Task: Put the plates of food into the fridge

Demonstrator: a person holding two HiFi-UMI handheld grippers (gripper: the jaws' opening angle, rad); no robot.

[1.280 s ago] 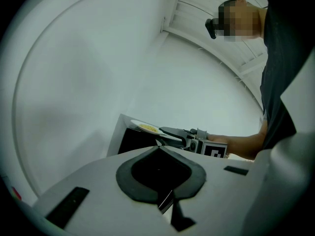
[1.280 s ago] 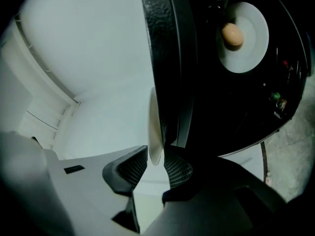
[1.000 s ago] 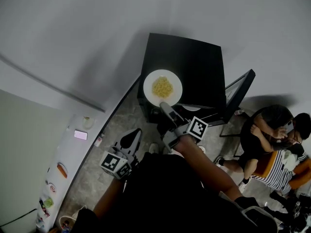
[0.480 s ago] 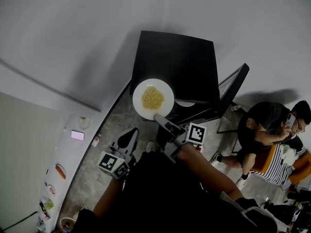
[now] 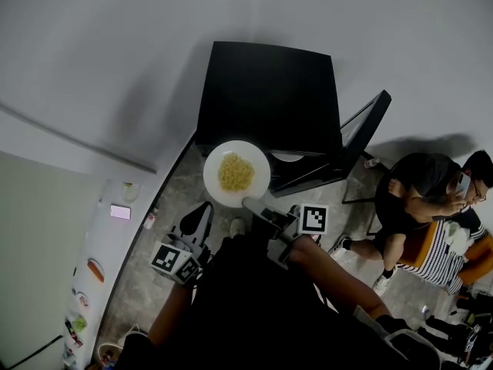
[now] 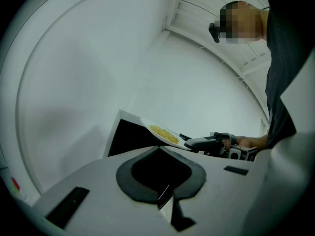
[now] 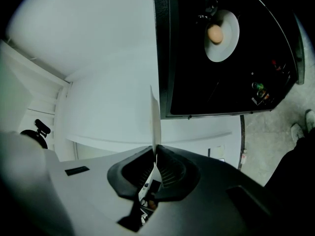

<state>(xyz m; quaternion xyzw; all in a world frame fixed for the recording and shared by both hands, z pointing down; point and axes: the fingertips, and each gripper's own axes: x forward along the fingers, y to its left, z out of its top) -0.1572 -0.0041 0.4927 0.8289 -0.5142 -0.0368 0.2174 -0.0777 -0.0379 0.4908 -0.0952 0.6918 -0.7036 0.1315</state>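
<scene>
A white plate of yellow food hangs just off the near edge of the black table. My right gripper is shut on its near rim, and its jaws have tightened there within the last second. In the right gripper view the plate runs edge-on out of the right gripper. A second white plate with a round pale piece of food lies on a black surface. My left gripper hangs lower left of the plate, shut and holding nothing. From the left gripper the plate shows ahead.
A dark chair stands at the table's right side. A person sits further right. A tall white appliance face with magnets fills the lower left. Grey stone floor lies between it and the table.
The plate has come off the table's near corner towards me, carried in my right gripper. The left gripper has stayed where it was.
</scene>
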